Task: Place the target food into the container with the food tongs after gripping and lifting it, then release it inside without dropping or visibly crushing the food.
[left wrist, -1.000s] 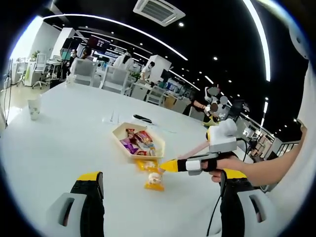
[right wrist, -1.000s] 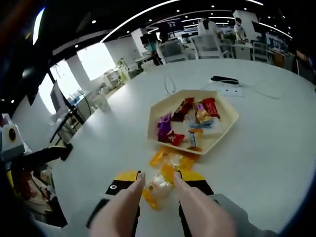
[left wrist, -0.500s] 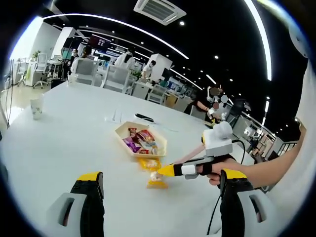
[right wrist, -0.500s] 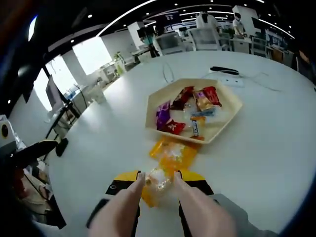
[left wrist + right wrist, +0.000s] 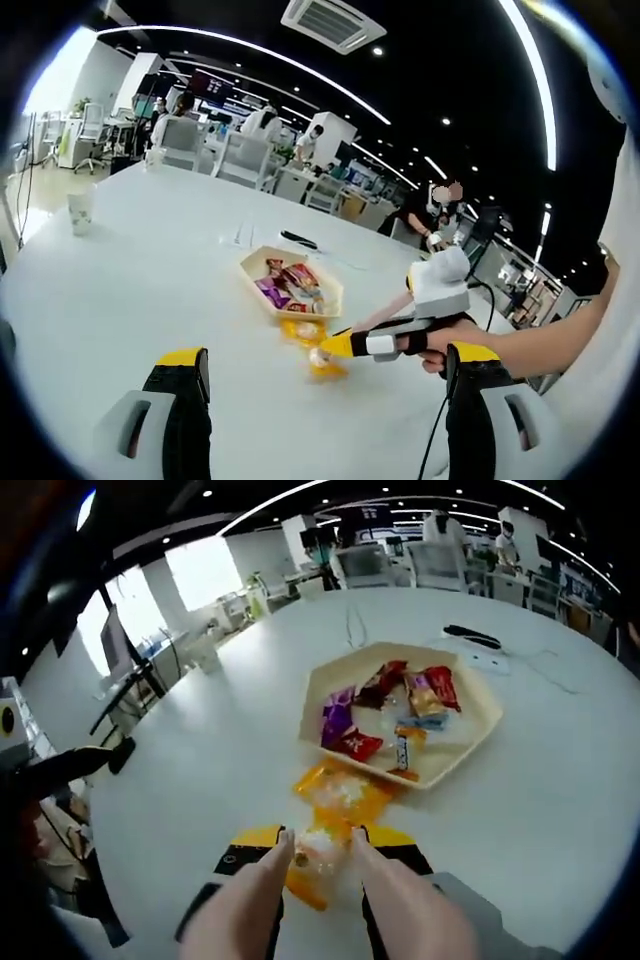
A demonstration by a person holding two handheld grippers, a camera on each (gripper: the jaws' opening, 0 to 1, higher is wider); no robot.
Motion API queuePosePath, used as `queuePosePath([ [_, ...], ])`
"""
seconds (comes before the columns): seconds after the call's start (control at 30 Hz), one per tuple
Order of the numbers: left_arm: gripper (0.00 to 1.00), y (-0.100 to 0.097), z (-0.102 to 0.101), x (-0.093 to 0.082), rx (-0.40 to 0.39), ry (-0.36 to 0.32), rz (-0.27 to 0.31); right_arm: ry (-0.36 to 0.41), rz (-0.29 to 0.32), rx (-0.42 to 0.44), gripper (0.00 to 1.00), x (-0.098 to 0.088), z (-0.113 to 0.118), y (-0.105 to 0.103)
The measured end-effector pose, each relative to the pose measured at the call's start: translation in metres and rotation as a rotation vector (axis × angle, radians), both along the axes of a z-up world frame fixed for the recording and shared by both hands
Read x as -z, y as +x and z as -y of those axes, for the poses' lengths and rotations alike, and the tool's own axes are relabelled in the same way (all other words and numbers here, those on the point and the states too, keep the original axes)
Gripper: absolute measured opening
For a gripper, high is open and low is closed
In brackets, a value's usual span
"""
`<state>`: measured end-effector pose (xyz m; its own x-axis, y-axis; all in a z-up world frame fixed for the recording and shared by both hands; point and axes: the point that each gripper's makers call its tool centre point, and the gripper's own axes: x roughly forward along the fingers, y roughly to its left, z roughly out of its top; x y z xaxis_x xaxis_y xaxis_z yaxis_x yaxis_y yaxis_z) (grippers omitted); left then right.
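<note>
my right gripper (image 5: 320,852) reaches low over the desk (image 5: 200,780), tongs (image 5: 262,900) pinching the yellow snack packet (image 5: 325,845); left gripper (image 5: 325,372) fingers spread open

In the right gripper view, the pink tongs (image 5: 318,865) cover the middle of the crinkled yellow snack packet (image 5: 322,846), and their handles run off the lower edge. The wrappers in the beige hexagonal tray (image 5: 475,742) are too blurred to read.
</note>
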<state>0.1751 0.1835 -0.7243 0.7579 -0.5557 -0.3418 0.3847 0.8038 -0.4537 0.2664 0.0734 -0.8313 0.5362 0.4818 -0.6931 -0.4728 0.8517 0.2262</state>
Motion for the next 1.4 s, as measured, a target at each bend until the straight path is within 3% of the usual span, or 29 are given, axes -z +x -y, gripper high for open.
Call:
queuePosePath([
  [0.23,0.99,0.002,0.003,0.002,-0.003,-0.018,-0.008,0.015,0.003,0.052,0.29,-0.003,0.001,-0.001],
  [0.57,0.99,0.002,0.003,0.003,0.002,-0.015,-0.014,-0.06,0.012,0.102,0.29,0.007,-0.001,-0.005],
  [0.87,0.99,0.001,0.001,0.005,0.003,-0.011,-0.022,-0.066,0.028,0.056,0.27,0.011,-0.005,-0.002],
  [0.97,0.99,0.001,0.002,0.006,0.005,-0.011,-0.021,-0.072,0.066,0.004,0.26,0.012,-0.006,-0.004],
  [1.2,0.99,0.0,0.009,0.008,0.022,-0.013,-0.028,-0.058,0.039,-0.031,0.21,0.011,-0.005,0.0],
  [1.4,0.99,-0.001,0.01,0.009,0.026,-0.009,-0.028,0.055,-0.046,0.019,0.17,0.011,-0.003,0.006],
])
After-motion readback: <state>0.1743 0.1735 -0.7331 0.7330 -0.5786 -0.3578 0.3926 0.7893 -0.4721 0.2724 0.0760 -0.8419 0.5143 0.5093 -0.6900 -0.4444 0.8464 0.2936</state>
